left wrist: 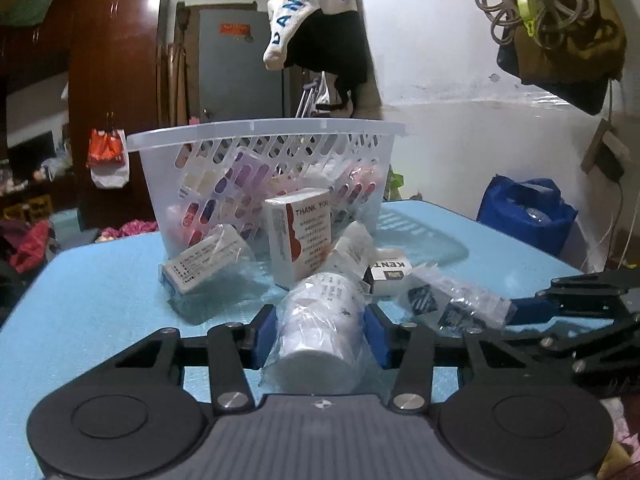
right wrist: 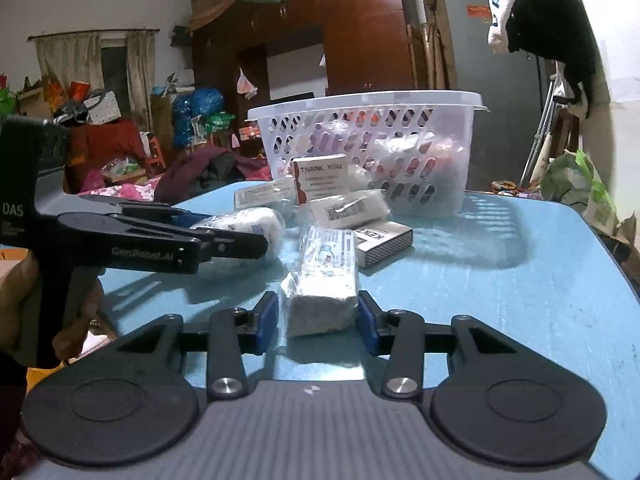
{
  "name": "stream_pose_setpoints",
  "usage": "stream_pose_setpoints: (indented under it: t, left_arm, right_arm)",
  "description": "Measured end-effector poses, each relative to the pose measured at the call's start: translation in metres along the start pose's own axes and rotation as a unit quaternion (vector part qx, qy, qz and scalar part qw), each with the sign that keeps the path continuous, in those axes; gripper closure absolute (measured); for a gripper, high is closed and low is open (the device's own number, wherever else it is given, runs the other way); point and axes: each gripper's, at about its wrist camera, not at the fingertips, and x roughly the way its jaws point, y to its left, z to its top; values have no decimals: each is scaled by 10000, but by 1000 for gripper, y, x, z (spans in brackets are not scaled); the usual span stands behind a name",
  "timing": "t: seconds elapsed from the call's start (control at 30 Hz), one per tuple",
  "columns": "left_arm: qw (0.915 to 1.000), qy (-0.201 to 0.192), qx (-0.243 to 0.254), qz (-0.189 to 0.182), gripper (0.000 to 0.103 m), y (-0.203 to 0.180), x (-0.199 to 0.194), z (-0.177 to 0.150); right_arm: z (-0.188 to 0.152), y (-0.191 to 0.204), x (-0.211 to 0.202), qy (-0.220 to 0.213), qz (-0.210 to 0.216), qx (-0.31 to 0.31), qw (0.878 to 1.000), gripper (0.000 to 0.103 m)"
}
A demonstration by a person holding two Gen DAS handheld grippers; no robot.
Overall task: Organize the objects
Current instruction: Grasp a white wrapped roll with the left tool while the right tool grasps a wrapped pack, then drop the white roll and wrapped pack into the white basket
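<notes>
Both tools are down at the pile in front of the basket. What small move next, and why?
Probably lift both straight up. The left tool pinches the white plastic-wrapped roll, and the right tool closes around the wrapped white rectangular packet. Both still lie on the blue table, short of the white slotted plastic basket.

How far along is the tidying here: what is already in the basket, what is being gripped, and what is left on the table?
Done: the white basket already holds several packets. In hand: the left gripper clamps a wrapped white roll; the right gripper closes on a wrapped packet. Neither is lifted yet. Left on the blue table: the THANK YOU box, the KENT pack and other wrapped packets.
</notes>
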Motion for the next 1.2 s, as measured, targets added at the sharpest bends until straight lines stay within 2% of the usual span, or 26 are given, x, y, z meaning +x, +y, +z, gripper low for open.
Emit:
stream_pose_setpoints:
  t: [0.17,0.43,0.73,0.87,0.97,1.03,1.1,1.2]
  left_arm:
    - [9997,-177,-134,-29,52,2,-7,-7]
    - [9962,-507,-665,-222,52,20,-21,-17]
    - [9914,-885,-944,-191,52,40,-40,-6]
    - [9893,-1031,-955,-392,52,49,-39,26]
    - [9866,-1188,-1021,-465,52,60,-29,79]
    - [9874,-1101,-1082,-346,52,68,-9,119]
    - [9899,-865,-1103,-228,52,76,17,152]
    - [9893,-592,-1319,-213,52,91,58,178]
  right_arm:
    - [-2,-4,-4,-86,-44,86,9999,57]
    - [-7,-9,-14,-445,-48,191,9988,60]
    - [25,-16,-23,-829,9,171,9964,60]
    - [47,-15,-19,-965,82,145,9952,60]
    - [84,-14,-8,-1112,223,72,9935,60]
    - [115,-16,5,-1172,146,-14,9930,60]
    - [149,-20,28,-1043,-136,-226,9942,60]
    - [181,-32,63,-717,-416,-411,9957,60]
